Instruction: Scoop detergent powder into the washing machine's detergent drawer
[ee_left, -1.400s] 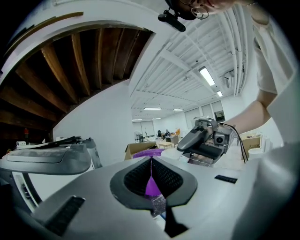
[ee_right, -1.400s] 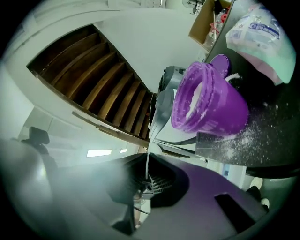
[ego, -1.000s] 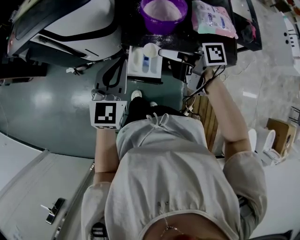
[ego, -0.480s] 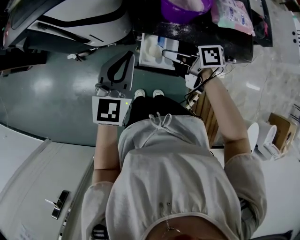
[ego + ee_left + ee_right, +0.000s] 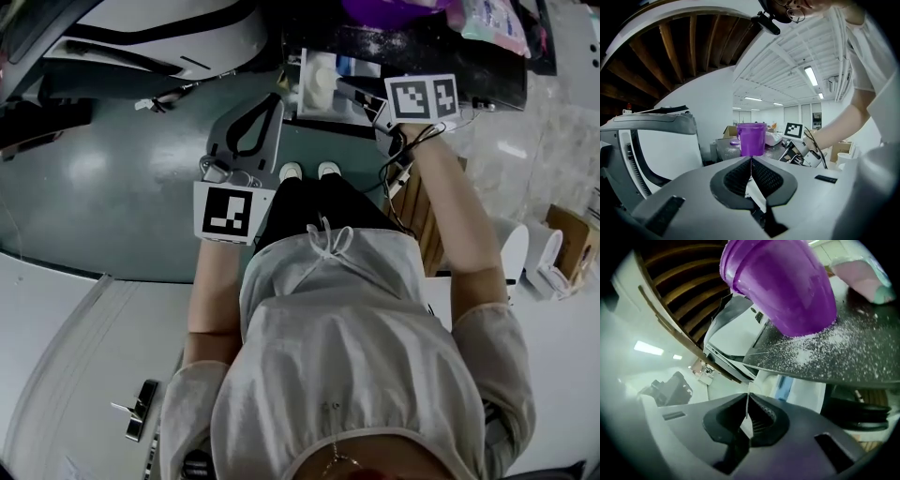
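The white detergent drawer [image 5: 323, 86] stands pulled out below the dark, powder-dusted counter [image 5: 394, 47]. A pale rounded shape lies in it; I cannot tell whether it is a scoop or powder. My right gripper [image 5: 349, 91] points at the drawer's right side with its jaws closed together and nothing visible between them; in its own view the right gripper [image 5: 748, 394] faces the drawer [image 5: 787, 387] under the purple bucket [image 5: 780, 282]. My left gripper [image 5: 275, 101] hangs just left of the drawer, shut and holding nothing. The left gripper [image 5: 751, 158] looks toward the bucket [image 5: 751, 138].
The white washing machine [image 5: 159, 37] fills the upper left. A pink-and-teal detergent bag [image 5: 492, 23] lies on the counter right of the bucket [image 5: 389, 7]. The person's feet [image 5: 305, 172] stand on the green floor [image 5: 103, 187]. A wooden slatted thing [image 5: 417, 225] is at the right.
The head view has tilted, so bucket and counter slid to the top edge. A white scoop stuck out of the right gripper over the drawer a second ago; now no scoop shows ahead of its jaws.
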The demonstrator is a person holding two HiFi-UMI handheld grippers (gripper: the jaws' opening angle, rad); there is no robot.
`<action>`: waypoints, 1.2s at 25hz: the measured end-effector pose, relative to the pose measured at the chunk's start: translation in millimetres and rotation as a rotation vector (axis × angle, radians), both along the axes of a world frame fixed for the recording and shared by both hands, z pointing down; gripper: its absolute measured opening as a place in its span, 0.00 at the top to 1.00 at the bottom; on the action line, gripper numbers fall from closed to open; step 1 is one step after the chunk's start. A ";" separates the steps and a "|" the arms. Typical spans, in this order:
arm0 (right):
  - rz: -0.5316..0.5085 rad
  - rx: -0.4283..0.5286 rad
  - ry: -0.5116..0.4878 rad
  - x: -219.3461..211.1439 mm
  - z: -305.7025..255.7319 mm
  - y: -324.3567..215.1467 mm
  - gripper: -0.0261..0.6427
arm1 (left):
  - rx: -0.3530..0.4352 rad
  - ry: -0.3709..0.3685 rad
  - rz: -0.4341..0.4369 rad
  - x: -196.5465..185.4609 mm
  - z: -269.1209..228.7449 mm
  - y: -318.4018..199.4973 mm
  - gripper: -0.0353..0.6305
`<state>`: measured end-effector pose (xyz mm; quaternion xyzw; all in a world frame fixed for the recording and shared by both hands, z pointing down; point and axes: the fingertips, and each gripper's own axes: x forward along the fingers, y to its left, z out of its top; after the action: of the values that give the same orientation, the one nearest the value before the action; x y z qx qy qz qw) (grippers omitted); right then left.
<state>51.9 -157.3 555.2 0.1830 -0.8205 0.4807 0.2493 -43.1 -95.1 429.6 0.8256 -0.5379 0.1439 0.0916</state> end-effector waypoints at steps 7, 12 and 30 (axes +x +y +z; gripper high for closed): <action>-0.105 0.175 0.160 -14.2 16.1 0.3 0.94 | -0.011 0.014 0.021 -6.1 10.0 -2.6 0.91; -0.138 0.279 0.260 -18.1 20.0 0.5 0.94 | -0.004 0.026 0.028 -11.6 11.3 -4.6 0.91; -0.370 0.637 0.608 -30.7 16.6 1.6 0.94 | 0.010 0.030 0.093 -25.9 7.8 -1.2 0.91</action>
<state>21.2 -155.7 571.8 0.2337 -0.8356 0.0775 0.4910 -69.0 -96.4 437.3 0.8522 -0.4983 0.1330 0.0885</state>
